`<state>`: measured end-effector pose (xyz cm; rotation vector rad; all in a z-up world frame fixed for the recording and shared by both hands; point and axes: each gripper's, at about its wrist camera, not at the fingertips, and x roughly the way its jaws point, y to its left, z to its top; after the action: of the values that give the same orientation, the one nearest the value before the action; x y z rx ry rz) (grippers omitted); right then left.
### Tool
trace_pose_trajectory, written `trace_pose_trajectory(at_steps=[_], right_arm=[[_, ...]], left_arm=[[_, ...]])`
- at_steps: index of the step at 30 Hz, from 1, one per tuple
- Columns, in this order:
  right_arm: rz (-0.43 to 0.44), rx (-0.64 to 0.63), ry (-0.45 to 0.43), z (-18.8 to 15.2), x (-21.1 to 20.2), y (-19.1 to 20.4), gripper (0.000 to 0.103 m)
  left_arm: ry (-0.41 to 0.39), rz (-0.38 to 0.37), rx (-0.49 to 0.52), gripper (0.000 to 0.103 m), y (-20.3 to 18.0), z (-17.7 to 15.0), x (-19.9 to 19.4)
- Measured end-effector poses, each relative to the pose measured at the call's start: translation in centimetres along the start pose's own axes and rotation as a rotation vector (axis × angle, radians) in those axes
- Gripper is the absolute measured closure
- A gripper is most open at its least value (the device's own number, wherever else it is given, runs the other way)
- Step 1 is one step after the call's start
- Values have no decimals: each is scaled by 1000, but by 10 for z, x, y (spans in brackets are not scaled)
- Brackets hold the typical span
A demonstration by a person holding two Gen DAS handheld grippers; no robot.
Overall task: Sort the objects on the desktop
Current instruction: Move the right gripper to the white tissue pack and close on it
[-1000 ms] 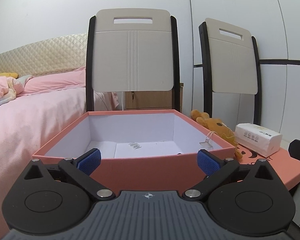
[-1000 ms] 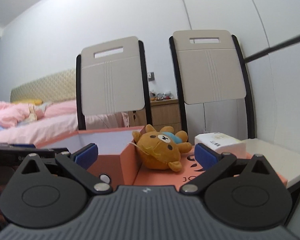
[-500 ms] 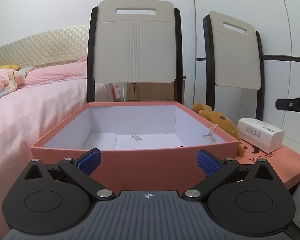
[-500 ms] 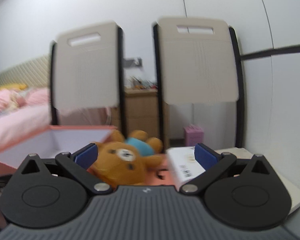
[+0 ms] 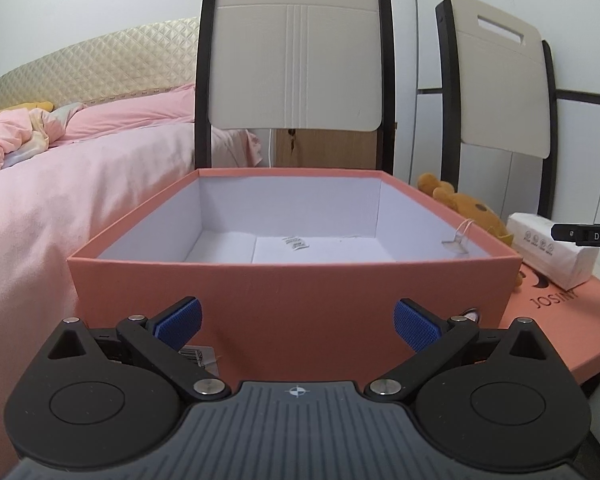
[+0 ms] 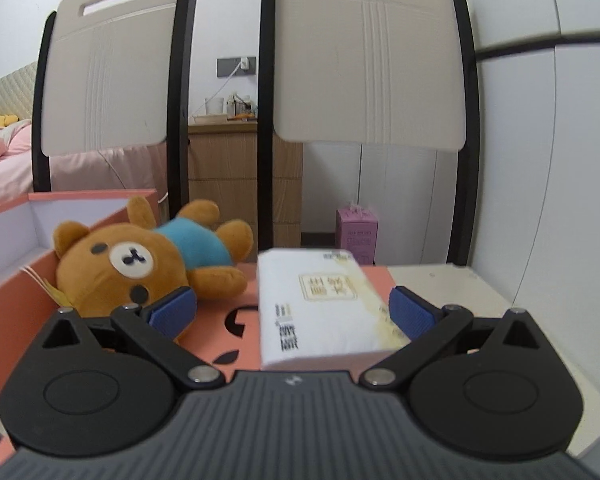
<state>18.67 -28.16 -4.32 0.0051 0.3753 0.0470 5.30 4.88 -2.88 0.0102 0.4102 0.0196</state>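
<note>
My left gripper open, nothing btwn fingers, facing near wall of salmon box at frame center; box open-topped, small paper tag on its floor. My right gripper open too, fingers either side of tissue pack, center-right, not touching. Teddy bear lies left of pack, against box wall. Both on salmon lid.
</note>
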Motion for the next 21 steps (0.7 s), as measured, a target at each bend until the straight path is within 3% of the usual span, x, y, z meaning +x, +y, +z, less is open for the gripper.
trace_pose_trajectory(at_steps=[8, 14, 21], right_arm=[[26, -8, 3, -4, 9, 1, 0], [-37, -2, -27, 2, 10, -5, 0], [-28, 51, 39, -2, 23, -17, 0]], left_arm=[[15, 5, 6, 0, -2, -3, 0], [17, 3, 9, 0, -3, -3, 0], [16, 1, 6, 0, -4, -3, 0]])
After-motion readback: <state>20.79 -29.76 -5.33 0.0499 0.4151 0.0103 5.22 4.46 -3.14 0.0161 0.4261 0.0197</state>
